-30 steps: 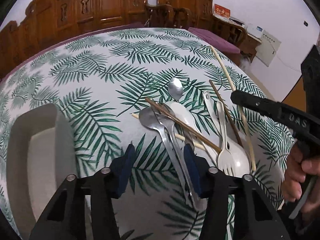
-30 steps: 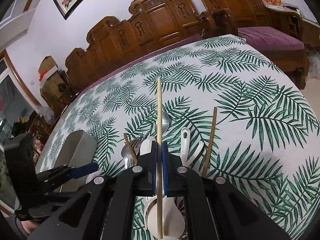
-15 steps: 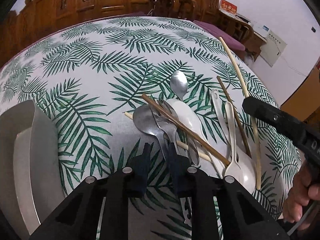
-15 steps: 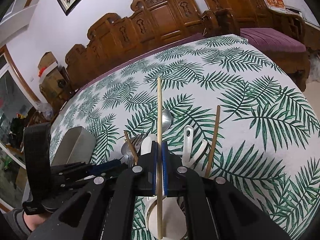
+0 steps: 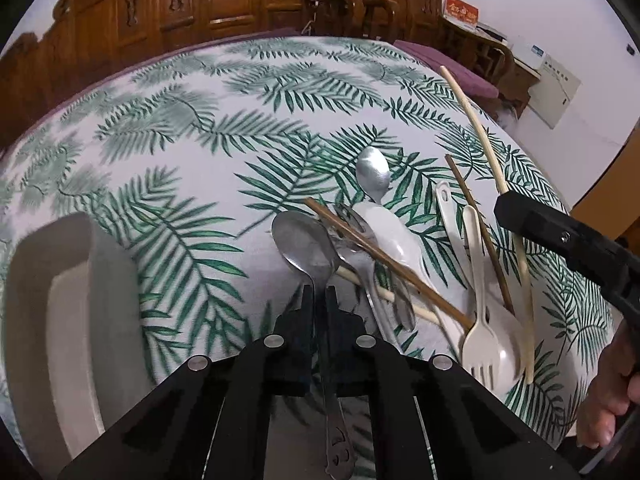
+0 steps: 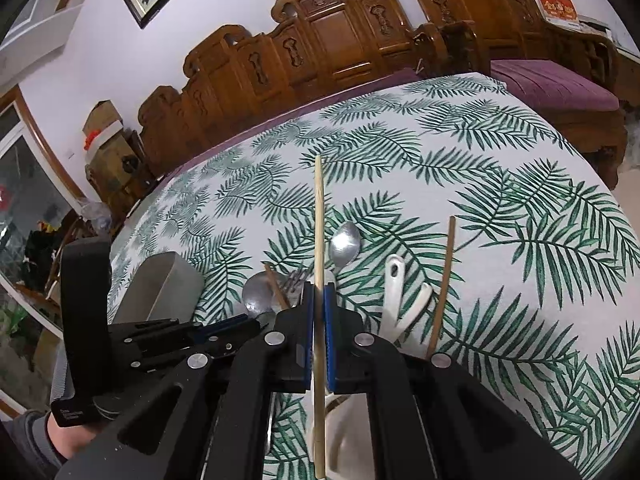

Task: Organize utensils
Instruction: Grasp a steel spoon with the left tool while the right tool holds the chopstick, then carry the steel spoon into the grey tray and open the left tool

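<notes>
A shiny steel spoon [image 5: 306, 246] lies at the left edge of the utensil heap on the leaf-print worktop [image 5: 192, 152]. The left hand-held gripper [image 5: 319, 300] has just been closing and now pinches its handle. The right hand-held gripper [image 6: 319, 300] clamps a pale chopstick [image 6: 319, 216]. The grey tray [image 5: 72, 300] is cut off at the left.

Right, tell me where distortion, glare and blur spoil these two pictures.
Left wrist view: the fisheye bulges the leaf-print tablecloth into a dome, and its far-left leaves look soft; glare whitens the small steel spoon's bowl. Right wrist view: the carved wooden bench backs bend into an arc, and the pale bamboo chopstick stays sharp.
</notes>
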The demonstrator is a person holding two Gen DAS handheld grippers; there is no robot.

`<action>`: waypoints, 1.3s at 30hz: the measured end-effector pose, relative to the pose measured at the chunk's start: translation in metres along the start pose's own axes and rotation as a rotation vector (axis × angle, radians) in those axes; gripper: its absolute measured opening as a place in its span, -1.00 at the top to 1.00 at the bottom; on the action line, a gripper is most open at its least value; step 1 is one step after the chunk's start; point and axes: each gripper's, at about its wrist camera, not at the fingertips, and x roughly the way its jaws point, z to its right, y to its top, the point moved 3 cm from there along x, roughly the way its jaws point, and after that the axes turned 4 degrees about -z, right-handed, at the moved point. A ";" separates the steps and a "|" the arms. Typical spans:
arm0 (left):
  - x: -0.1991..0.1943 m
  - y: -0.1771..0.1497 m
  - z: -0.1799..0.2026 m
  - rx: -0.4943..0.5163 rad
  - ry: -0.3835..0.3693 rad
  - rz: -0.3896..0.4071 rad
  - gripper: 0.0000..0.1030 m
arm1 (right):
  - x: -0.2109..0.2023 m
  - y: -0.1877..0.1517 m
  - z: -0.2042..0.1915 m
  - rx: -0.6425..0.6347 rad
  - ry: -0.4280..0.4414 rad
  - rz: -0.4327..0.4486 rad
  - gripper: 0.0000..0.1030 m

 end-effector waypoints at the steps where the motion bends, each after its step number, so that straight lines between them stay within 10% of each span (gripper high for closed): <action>1: -0.005 -0.001 -0.002 0.005 0.007 0.009 0.92 | 0.000 0.001 -0.003 -0.005 0.001 0.000 0.88; 24: -0.116 -0.028 -0.068 0.003 -0.010 0.173 0.92 | 0.023 -0.002 -0.079 -0.096 0.056 -0.033 0.88; 39: -0.076 -0.047 -0.145 -0.042 0.105 0.059 0.91 | 0.045 -0.010 -0.099 -0.151 0.040 -0.080 0.88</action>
